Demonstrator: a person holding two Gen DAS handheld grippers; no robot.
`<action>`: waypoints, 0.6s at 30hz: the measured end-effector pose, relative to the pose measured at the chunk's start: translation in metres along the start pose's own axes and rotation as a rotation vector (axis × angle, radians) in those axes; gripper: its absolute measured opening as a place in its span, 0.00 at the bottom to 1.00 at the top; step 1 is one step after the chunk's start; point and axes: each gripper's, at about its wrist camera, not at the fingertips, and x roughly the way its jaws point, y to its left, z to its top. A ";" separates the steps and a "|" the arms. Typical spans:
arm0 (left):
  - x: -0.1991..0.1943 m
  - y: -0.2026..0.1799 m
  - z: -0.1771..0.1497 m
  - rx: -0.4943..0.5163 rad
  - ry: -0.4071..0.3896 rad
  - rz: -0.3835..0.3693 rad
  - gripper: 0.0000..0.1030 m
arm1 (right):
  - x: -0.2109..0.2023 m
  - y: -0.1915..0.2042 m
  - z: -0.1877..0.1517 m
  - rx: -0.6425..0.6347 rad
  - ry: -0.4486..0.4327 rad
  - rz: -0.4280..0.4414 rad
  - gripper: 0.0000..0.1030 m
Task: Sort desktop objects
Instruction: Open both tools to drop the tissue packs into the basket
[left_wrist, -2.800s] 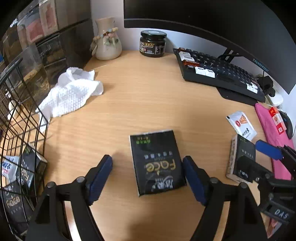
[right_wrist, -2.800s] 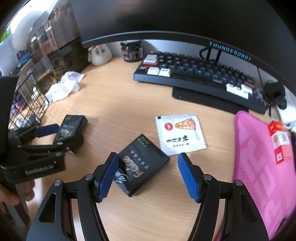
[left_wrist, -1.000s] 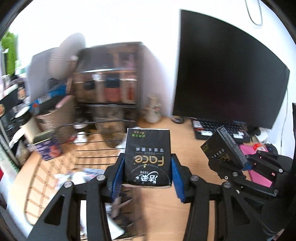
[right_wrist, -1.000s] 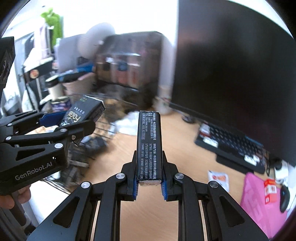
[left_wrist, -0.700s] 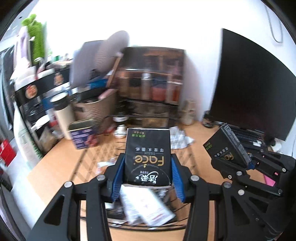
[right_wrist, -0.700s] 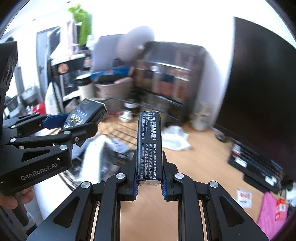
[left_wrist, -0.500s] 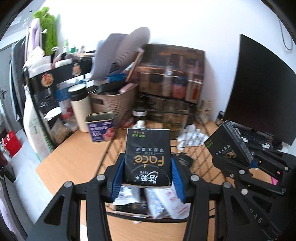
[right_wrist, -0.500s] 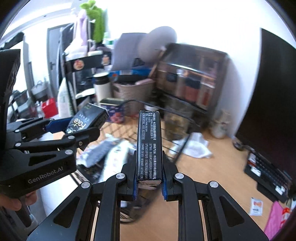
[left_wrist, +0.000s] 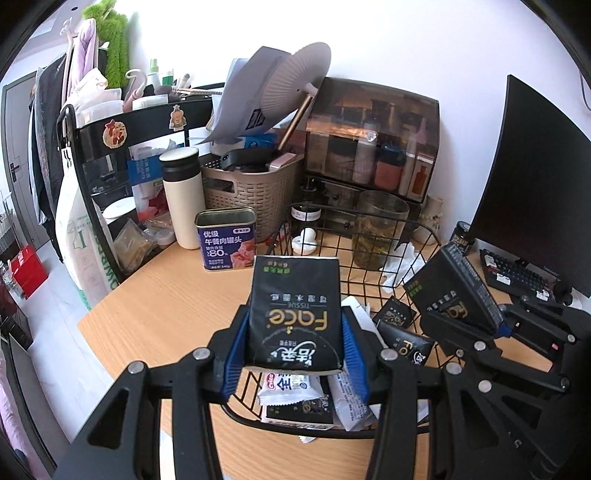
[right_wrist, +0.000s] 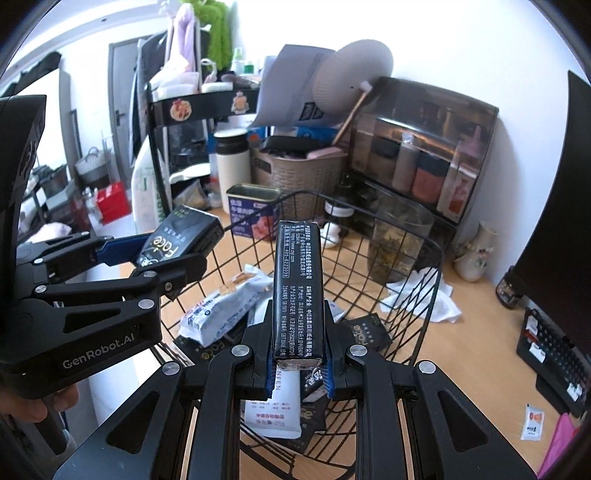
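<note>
With both packs hanging over the wire basket (left_wrist: 388, 221), I want clean drops: the left gripper (left_wrist: 293, 354), jaws clamped flat on its black tissue pack (left_wrist: 293, 314), sits over the near-left rim, so I'd nudge it inward before letting go. The right gripper (right_wrist: 297, 363), jaws clamped on a second tissue pack (right_wrist: 298, 288) held edge-up, is centred above the snack packets (right_wrist: 218, 306); I'd lower it before releasing.
</note>
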 end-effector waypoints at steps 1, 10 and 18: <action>0.000 0.000 0.000 0.000 0.001 0.001 0.51 | 0.000 0.000 0.000 0.000 -0.001 0.000 0.19; 0.005 -0.003 0.003 -0.020 0.018 0.018 0.78 | -0.002 -0.018 -0.004 0.061 -0.005 -0.044 0.62; 0.002 -0.032 0.009 0.024 0.010 -0.026 0.79 | -0.021 -0.053 -0.013 0.102 -0.016 -0.085 0.62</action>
